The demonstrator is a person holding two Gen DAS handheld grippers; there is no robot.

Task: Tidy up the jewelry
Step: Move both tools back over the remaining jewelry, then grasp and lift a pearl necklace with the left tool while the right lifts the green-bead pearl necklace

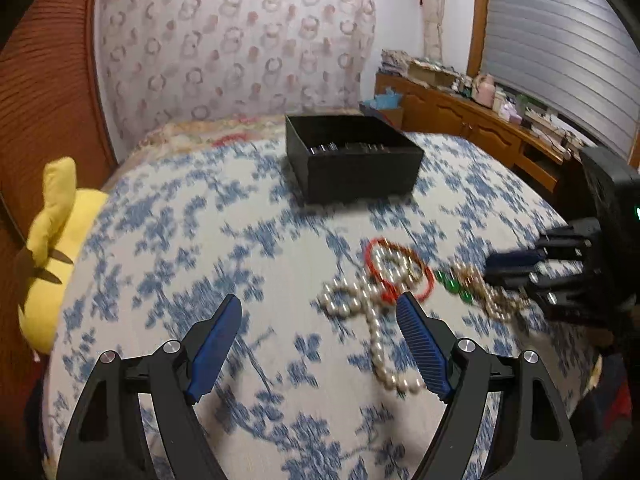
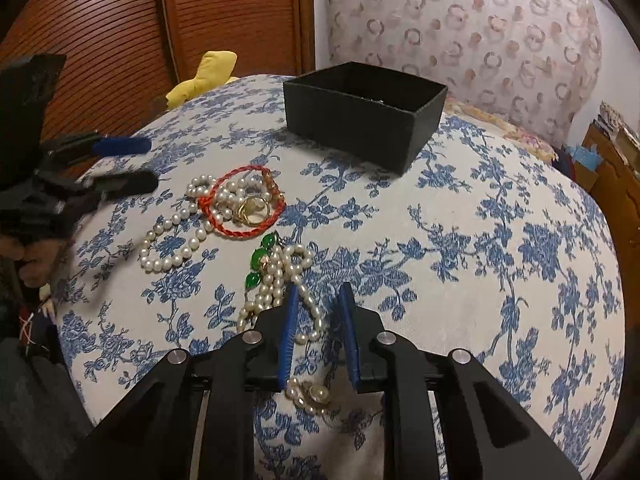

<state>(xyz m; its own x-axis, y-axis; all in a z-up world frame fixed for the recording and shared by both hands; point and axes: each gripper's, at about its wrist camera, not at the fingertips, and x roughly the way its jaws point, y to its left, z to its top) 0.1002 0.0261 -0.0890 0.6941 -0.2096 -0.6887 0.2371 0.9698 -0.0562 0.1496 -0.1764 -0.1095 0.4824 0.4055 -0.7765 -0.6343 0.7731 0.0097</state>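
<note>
A black open jewelry box [image 1: 352, 156] [image 2: 362, 114] stands on the blue-flowered cover at the far side. A white pearl necklace [image 1: 376, 332] [image 2: 180, 240] lies under a red cord bracelet [image 1: 396, 270] [image 2: 240, 208] with gold rings [image 2: 252, 210] inside it. A second pearl strand with green stones [image 2: 280, 276] [image 1: 472, 284] lies beside them. My left gripper [image 1: 320, 312] [image 2: 142, 164] is open, just left of the white necklace. My right gripper [image 2: 318, 296] [image 1: 496, 266] is open, its fingers astride the second strand's near end.
A yellow plush toy [image 1: 56, 248] [image 2: 204, 76] lies at the cover's left edge by a brown slatted wardrobe [image 2: 100, 40]. A wooden sideboard [image 1: 480, 124] with clutter runs along the right under a window blind. A lace curtain [image 1: 236, 48] hangs behind.
</note>
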